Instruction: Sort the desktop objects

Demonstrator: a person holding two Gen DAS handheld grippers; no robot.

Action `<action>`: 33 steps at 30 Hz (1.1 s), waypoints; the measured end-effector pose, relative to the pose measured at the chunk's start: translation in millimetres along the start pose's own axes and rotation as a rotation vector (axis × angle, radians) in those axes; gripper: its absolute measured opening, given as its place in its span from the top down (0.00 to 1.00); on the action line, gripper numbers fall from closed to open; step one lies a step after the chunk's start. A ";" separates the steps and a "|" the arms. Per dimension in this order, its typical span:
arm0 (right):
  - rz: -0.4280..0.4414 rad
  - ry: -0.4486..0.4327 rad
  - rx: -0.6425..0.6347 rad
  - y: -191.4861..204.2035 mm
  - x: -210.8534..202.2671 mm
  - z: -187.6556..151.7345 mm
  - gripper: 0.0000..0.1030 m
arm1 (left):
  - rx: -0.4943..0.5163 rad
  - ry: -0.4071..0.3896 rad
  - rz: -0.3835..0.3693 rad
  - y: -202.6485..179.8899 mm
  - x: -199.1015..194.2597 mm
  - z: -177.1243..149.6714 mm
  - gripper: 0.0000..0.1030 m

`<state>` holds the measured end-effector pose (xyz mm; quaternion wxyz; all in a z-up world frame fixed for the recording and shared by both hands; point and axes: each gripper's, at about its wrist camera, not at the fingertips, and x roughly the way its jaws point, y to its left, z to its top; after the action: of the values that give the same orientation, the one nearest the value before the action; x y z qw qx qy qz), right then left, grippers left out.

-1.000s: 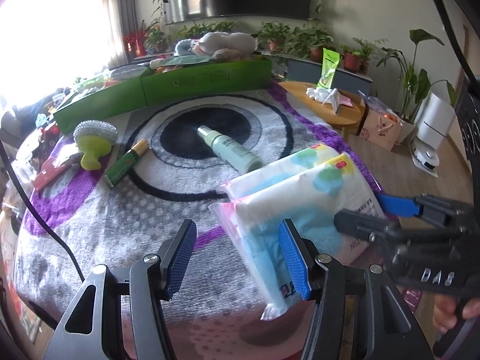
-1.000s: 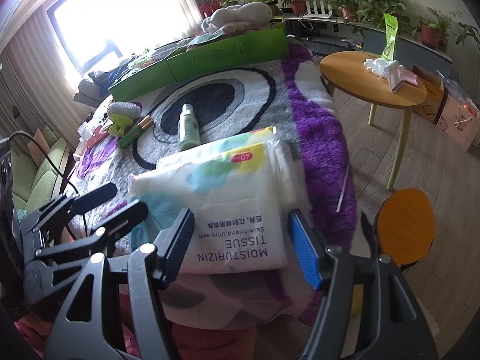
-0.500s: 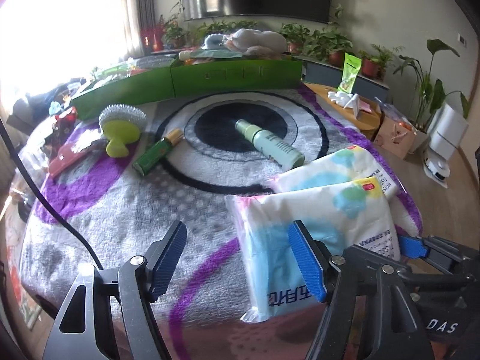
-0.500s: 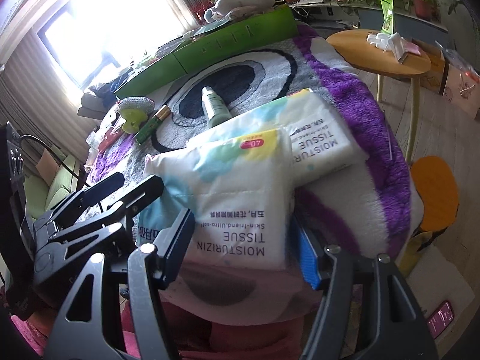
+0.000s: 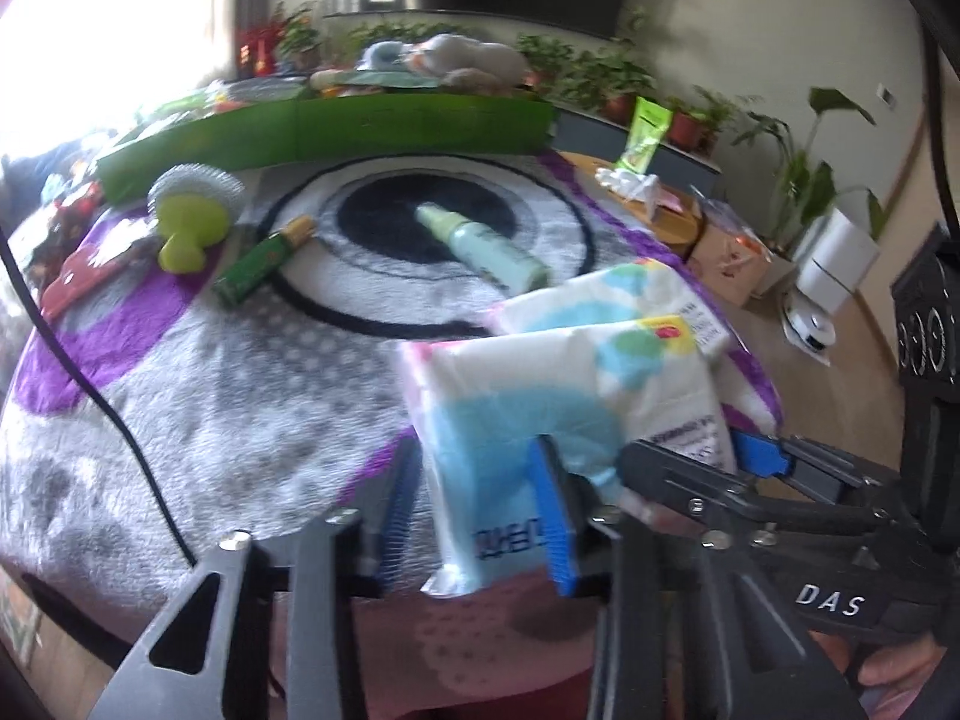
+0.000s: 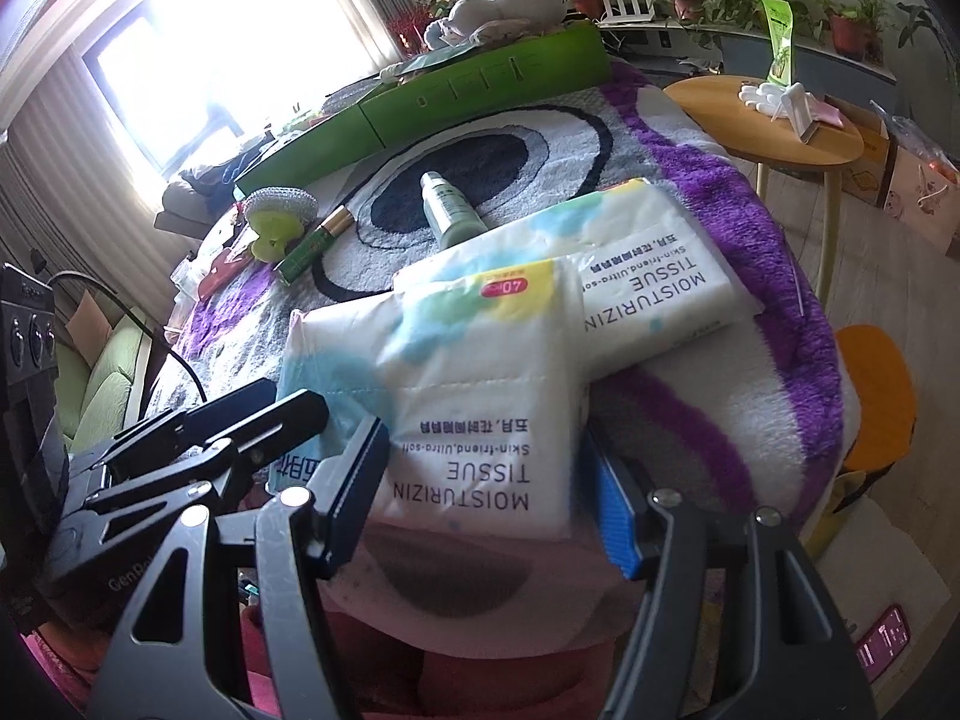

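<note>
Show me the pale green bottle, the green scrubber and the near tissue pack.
Pale green bottle [image 6: 451,211], right wrist view, mid-body.
Green scrubber [image 5: 193,222], left wrist view, green handle.
Near tissue pack [image 6: 480,384], right wrist view, top face.

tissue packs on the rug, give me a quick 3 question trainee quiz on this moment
1. True or false: the near tissue pack lies partly over the far tissue pack.
2. Which item lies between the scrubber and the pale green bottle? A) dark green bottle B) red pouch C) phone
3. Fill in: the left gripper is closing its jaws on the near pack's ____ end, while the right gripper straddles it.

Key: 1 true; 2 A, the dark green bottle; 3 blue
</note>
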<state>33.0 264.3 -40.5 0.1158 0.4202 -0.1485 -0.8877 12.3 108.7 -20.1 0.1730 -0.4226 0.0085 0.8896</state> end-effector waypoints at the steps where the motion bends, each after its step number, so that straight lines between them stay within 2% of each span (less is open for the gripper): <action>1: 0.000 0.000 0.000 -0.6 -0.1 0.1 0.40 | 0.007 -0.001 0.004 -1.7 0.4 0.4 0.67; 10: 0.025 -0.007 0.008 -5.3 -1.8 -0.6 0.45 | 0.013 -0.005 0.004 -3.6 0.1 0.7 0.67; 15: 0.081 -0.030 0.013 -4.4 -7.0 -1.2 0.56 | 0.079 -0.072 0.074 -15.8 -11.3 2.0 0.67; 26: 0.056 -0.058 -0.018 9.0 -12.1 14.3 0.57 | 0.074 -0.109 0.063 -9.9 -18.9 18.3 0.67; 33: 0.052 -0.098 -0.046 17.0 -21.6 27.4 0.57 | 0.090 -0.160 0.074 -7.8 -31.0 28.5 0.67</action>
<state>26.4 260.2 -2.5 0.1411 0.3695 -0.1443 -0.9070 11.5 111.3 22.6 0.1588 -0.3415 0.0502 0.9250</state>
